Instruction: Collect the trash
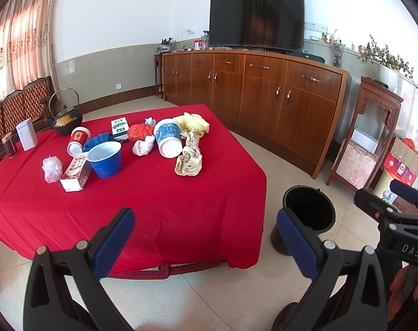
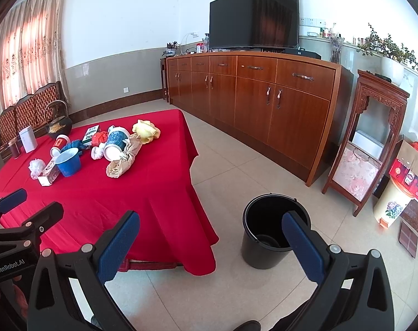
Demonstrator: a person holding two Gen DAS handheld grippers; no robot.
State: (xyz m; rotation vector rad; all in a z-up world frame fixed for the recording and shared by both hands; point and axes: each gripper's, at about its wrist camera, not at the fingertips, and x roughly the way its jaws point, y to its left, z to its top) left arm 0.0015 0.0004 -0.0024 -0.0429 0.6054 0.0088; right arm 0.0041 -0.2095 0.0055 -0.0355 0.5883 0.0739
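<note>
Both tools are spread wide and grasp nothing: the left tool hangs level over the near edge of the bench, pointing across it, and the right tool is held level beside it, out past the bench's near right corner, pointing more toward the floor and the bucket. Judging by that pose, the person stands back from the bench with both hands at about the same height, nothing chosen yet. The black bucket stands on the tiled floor just off the bench's near right corner, mouth up, close enough that a piece lifted from the bench could likely be carried over the edge and dropped in; something dark lies at its bottom, too dim to name. The trash sits well in from the near edge, bunched on the far half of the bench: a blue cup standing upright, a small carton lying just beside it, a crumpled clear wrapper toward the bench's left side, a white wad, a tipped blue-and-white tub, a beige rag nearest the right edge, and a yellow cloth behind it. A kettle and two tins stand at the far left corner, apart from the pile, probably not trash.
</note>
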